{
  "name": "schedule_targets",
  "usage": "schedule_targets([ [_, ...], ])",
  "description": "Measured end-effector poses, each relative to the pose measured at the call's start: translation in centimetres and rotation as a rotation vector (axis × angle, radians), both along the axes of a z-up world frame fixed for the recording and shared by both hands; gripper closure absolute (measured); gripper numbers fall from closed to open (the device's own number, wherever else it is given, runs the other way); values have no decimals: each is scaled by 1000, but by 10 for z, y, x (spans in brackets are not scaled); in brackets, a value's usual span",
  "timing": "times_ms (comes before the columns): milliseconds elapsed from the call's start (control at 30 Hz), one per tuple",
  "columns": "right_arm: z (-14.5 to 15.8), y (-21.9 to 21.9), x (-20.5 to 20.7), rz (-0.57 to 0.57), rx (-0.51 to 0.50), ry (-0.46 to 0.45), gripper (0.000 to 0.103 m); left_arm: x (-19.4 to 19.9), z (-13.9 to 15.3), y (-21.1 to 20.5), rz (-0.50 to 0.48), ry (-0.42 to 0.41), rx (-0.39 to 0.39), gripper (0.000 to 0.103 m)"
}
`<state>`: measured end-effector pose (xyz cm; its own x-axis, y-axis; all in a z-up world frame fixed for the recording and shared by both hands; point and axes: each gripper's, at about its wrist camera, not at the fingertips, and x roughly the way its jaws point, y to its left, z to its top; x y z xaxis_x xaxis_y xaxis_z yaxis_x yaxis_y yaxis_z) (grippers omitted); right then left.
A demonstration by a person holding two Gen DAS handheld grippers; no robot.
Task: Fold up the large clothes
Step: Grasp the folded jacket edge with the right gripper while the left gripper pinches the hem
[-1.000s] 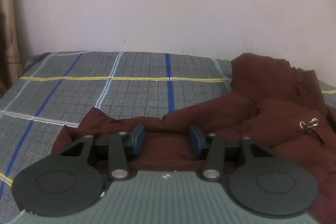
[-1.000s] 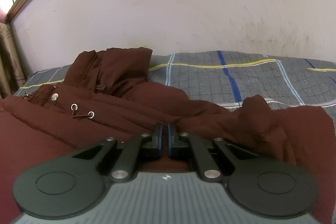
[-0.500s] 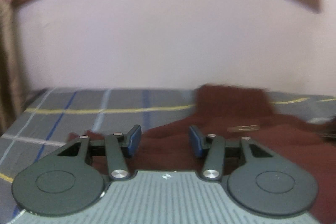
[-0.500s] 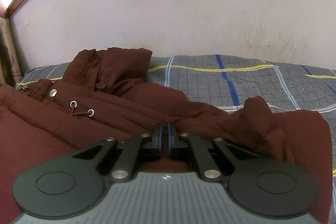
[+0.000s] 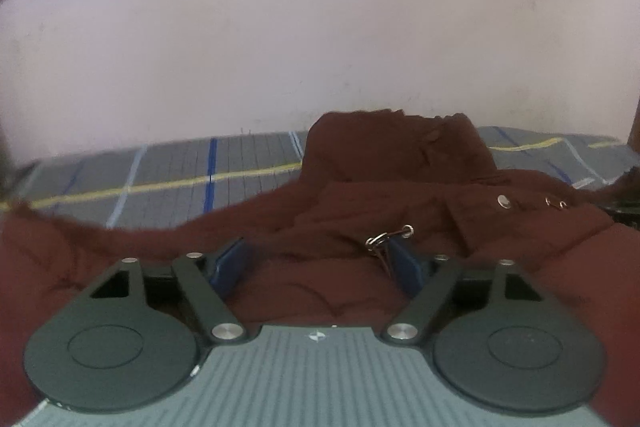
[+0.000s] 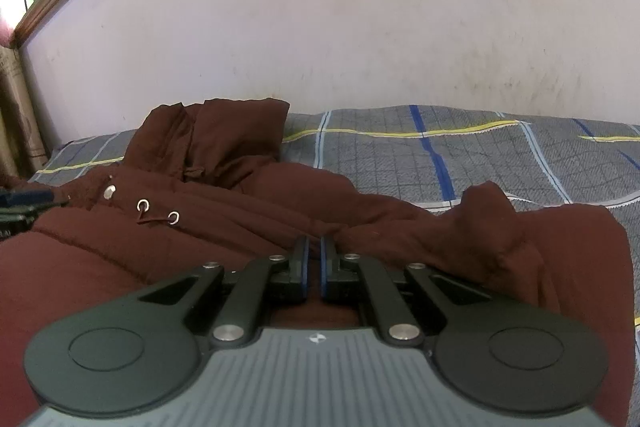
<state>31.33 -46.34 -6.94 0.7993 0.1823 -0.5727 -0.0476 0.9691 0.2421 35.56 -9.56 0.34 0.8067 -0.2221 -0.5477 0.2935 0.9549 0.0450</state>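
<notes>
Maroon hooded jacket point(image 6: 168, 251) lies rumpled on the plaid bed sheet point(image 6: 460, 155). Left claw point(image 5: 316, 263) is opening over its front, nothing pinched; right claw point(image 6: 314, 267) is clamped on a fold. Puffy, soft, prob. bulky — best gripped at hem or sleeve edges.
</notes>
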Motion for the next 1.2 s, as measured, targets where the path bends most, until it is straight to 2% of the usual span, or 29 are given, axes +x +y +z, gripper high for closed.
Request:
schedule_targets([
  [133,1,-14,-2,-13,81,14,101,-7,-1,5,-3,-15,8,23],
  [267,5,-52,-18,-53,225,49,101,-12,1,19,-23,-17,-7,22],
  [333,10,-69,-31,-64,261,44,101,-16,4,23,-25,-25,-2,22],
  [467,15,-88,-54,-66,199,46,101,-22,14,29,-30,-35,-38,22],
  [600,6,-89,-57,-76,209,43,101,-30,19,43,-27,-63,-86,20],
  [700,-4,-85,-52,-88,206,40,101,-21,12,47,-29,-10,-122,16],
  [800,-5,-78,-50,-88,147,46,102,-12,4,41,-14,24,-138,12],
  [900,-8,-78,-47,-90,151,54,102,-8,-2,36,6,36,-119,10],
  [1000,-8,-78,-48,-89,151,49,102,-8,-4,40,8,47,-137,10],
  [1200,-6,-79,-55,-96,156,20,102,-20,7,50,14,15,-169,10],
])
